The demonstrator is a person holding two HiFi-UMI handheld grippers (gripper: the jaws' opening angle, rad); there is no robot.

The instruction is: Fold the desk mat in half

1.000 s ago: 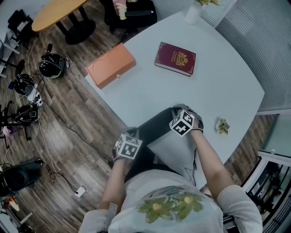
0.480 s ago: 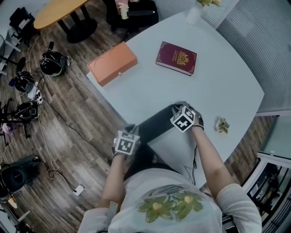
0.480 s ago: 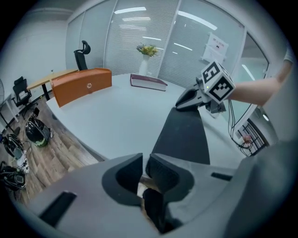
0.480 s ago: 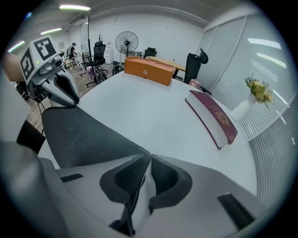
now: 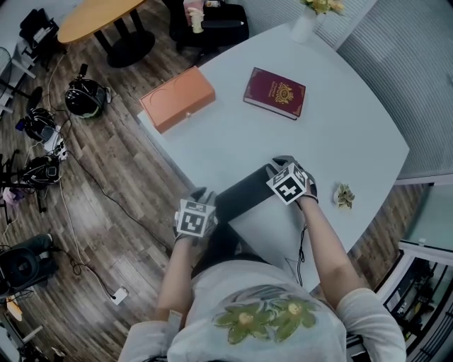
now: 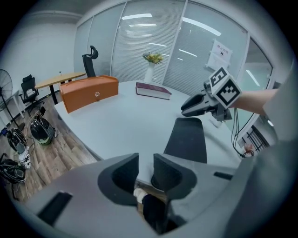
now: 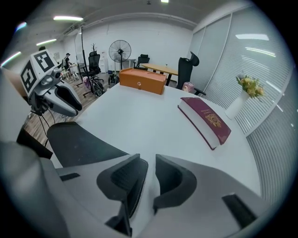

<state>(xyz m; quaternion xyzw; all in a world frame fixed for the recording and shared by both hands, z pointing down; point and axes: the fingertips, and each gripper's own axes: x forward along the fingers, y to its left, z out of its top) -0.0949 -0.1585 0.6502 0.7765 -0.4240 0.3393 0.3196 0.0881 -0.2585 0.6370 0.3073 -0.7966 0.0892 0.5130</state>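
Note:
The dark desk mat (image 5: 244,192) lies as a narrow band near the white table's (image 5: 233,134) near edge, between my two grippers. In the left gripper view the mat (image 6: 187,139) stretches away ahead; in the right gripper view it (image 7: 77,144) lies at the left. My left gripper (image 5: 200,200) is at the band's left end, and its jaws (image 6: 145,169) have just been opening, with a narrow gap showing. My right gripper (image 5: 281,167) is at the right end. Its jaws (image 7: 150,174) have also just been opening; a thin stitched edge hangs loose by the left jaw.
A maroon book (image 5: 274,92) and an orange box (image 5: 178,99) lie farther back on the table, with a vase of flowers (image 5: 303,21) at the far edge. A small crumpled thing (image 5: 345,196) sits right of my right gripper. Cables and gear (image 5: 42,148) litter the wooden floor at left.
Both grippers have lifted slightly and rolled a little at the mat's ends. The mat band itself lies where it was.

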